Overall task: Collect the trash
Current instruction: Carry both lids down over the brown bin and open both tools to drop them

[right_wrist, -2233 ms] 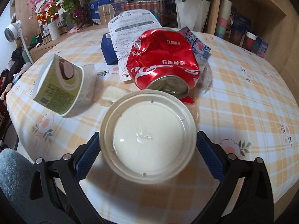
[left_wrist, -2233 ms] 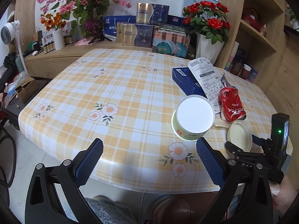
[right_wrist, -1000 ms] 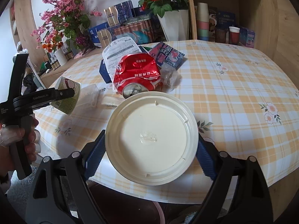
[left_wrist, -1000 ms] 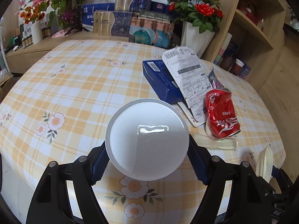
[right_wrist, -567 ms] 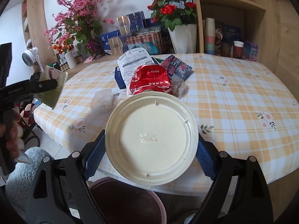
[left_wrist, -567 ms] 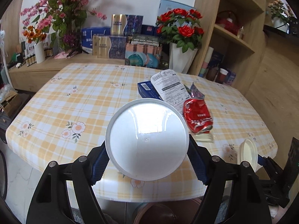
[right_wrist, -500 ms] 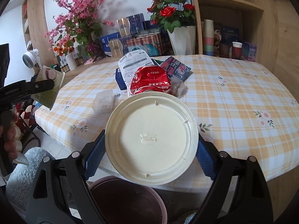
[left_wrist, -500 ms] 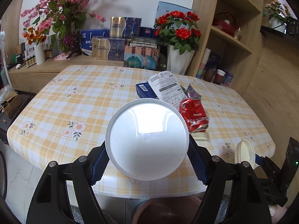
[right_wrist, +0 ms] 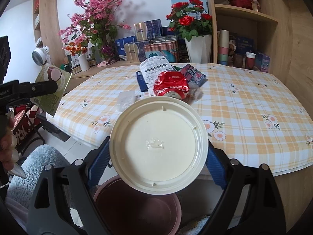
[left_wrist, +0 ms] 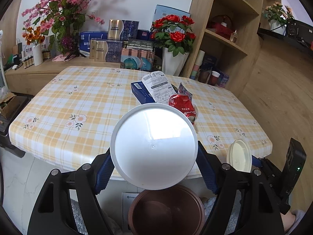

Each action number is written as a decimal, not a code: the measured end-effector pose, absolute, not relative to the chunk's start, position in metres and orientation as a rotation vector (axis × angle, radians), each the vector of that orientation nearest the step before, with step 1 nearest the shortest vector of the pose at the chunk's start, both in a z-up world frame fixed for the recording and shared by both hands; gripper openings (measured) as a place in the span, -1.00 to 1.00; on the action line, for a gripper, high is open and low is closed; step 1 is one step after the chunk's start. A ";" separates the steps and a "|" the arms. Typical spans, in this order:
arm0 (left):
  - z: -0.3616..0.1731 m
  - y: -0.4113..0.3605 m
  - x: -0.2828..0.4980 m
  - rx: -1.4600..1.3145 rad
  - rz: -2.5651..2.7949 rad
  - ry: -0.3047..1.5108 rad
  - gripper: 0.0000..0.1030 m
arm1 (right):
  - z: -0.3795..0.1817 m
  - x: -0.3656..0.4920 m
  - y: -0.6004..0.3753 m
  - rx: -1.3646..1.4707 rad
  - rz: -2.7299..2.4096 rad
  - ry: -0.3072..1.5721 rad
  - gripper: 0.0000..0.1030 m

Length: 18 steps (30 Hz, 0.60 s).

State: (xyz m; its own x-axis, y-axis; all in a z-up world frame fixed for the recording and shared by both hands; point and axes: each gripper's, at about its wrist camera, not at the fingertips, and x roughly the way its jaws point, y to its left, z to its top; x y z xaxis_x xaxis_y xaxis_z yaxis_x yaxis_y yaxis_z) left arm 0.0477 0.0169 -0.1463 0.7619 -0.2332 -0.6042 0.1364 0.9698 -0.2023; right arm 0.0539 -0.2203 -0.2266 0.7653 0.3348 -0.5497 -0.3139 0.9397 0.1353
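My left gripper [left_wrist: 154,172] is shut on a paper cup [left_wrist: 154,146], its white bottom facing the camera; the right wrist view shows the cup's green side [right_wrist: 51,86] at the left. My right gripper [right_wrist: 158,162] is shut on a cream plastic lid [right_wrist: 158,146], which shows edge-on as the lid [left_wrist: 239,155] in the left wrist view. Both are held off the table's front edge, above a brown waste bin [left_wrist: 166,211] on the floor, also seen as the bin [right_wrist: 137,209]. A crushed red can [right_wrist: 171,86], a printed paper sheet [right_wrist: 154,68], a blue box [left_wrist: 140,93] and a clear plastic scrap [right_wrist: 126,100] lie on the table.
The table has a yellow checked cloth [left_wrist: 78,101]. Behind it stand a vase of red roses [left_wrist: 173,45], pink blossoms [left_wrist: 64,19] and gift boxes [left_wrist: 115,45]. Wooden shelves [left_wrist: 225,39] rise at the right. A person's hand [right_wrist: 5,141] holds the left gripper's handle.
Both grippers drew back and up from the table with the cup and the lid. The table now looks farther off and the brown bin has come into view below them.
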 end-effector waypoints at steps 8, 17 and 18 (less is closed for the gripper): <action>-0.136 0.024 0.023 -0.163 -0.205 0.641 0.46 | -0.219 0.035 -0.210 0.027 0.384 0.591 0.70; -0.138 0.030 0.016 -0.181 -0.198 0.638 0.46 | -0.221 0.028 -0.196 0.006 0.442 0.597 0.73; -0.140 0.030 0.016 -0.182 -0.198 0.640 0.46 | -0.222 0.028 -0.194 0.010 0.453 0.601 0.73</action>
State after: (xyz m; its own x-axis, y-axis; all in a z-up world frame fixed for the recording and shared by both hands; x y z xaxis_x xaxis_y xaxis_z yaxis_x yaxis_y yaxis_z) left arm 0.0162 0.0301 -0.1397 0.7842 -0.2384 -0.5729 0.1267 0.9653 -0.2282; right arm 0.0282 -0.1943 -0.2219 0.7298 0.4140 -0.5440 -0.4081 0.9023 0.1391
